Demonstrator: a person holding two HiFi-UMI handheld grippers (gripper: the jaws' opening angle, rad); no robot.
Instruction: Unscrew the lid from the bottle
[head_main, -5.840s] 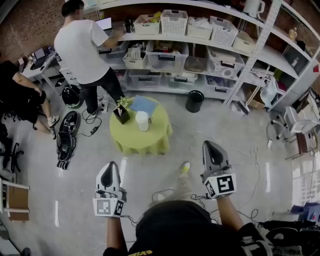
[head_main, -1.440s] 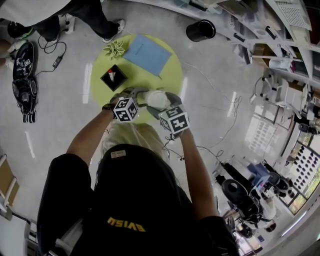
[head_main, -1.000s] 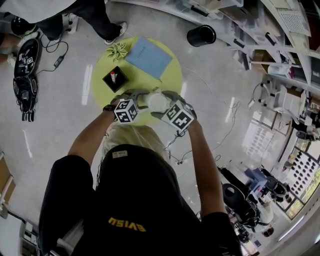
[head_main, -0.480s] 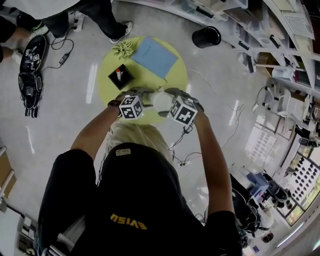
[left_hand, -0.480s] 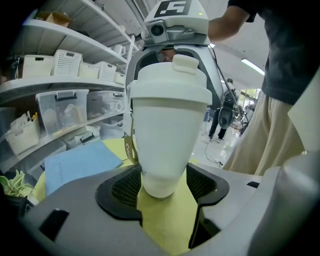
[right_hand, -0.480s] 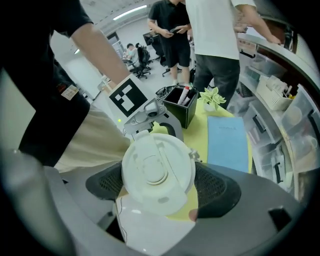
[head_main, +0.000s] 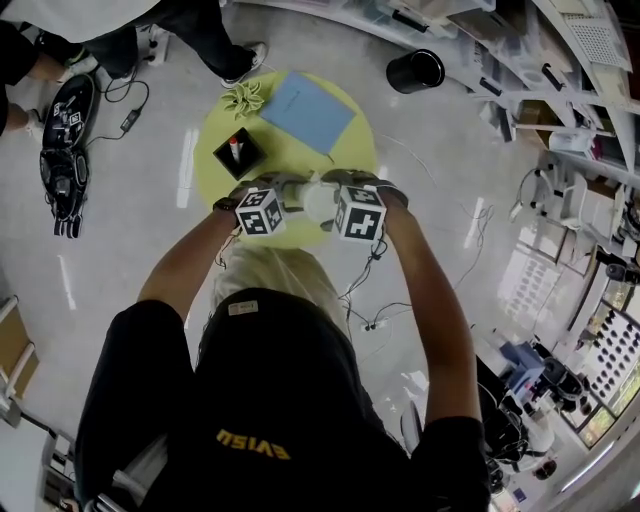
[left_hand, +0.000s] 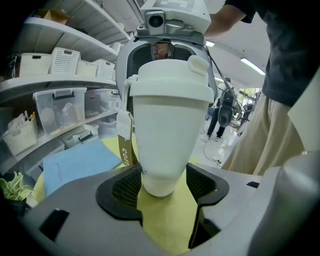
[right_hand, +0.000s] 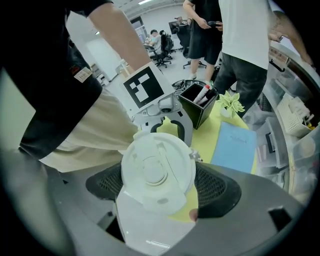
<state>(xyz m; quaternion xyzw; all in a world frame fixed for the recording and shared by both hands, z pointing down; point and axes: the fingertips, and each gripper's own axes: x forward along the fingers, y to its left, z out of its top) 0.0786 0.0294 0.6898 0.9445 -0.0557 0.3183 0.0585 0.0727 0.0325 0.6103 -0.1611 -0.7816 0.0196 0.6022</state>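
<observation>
Left gripper (left_hand: 160, 182) clamped on narrow base of white bottle (left_hand: 167, 135), held over near part of round yellow table (head_main: 345, 150). Right gripper (right_hand: 160, 185) clamped on lid (right_hand: 157, 167), seated on bottle. Farther: black pen box (head_main: 238, 153) left, blue sheet (head_main: 307, 108) beyond.

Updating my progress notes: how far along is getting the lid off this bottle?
Done: left gripper clamps the white bottle near its base, and right gripper has its fingers on the lid. In hand: both grips set, seemingly ready to twist. Left: the lid sits on the bottle, so unscrewing and lifting it off remain.
</observation>
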